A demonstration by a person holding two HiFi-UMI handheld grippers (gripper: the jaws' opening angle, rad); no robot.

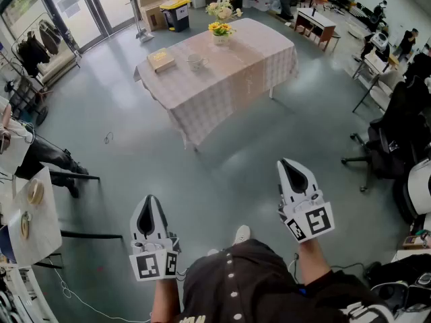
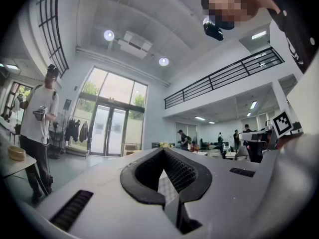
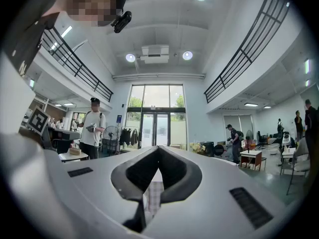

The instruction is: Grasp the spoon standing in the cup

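Upper centre: table [image 1: 236, 86] under checked cloth, bearing a tan book [image 1: 161, 60] near its left end and yellow flowers [image 1: 220, 29] at the far edge. Right edge: black office chair [image 1: 380, 147]. Lower left: small white table [image 1: 44, 237] with round wooden dishes [image 1: 35, 192]. Upper left: glass doors [image 1: 87, 5].

light: bright daylight | focus: sharp | edges: fisheye-warped, dark corners

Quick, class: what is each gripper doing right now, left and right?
Left gripper: fingers closed, holding nothing.
Right gripper: fingers closed, holding nothing.
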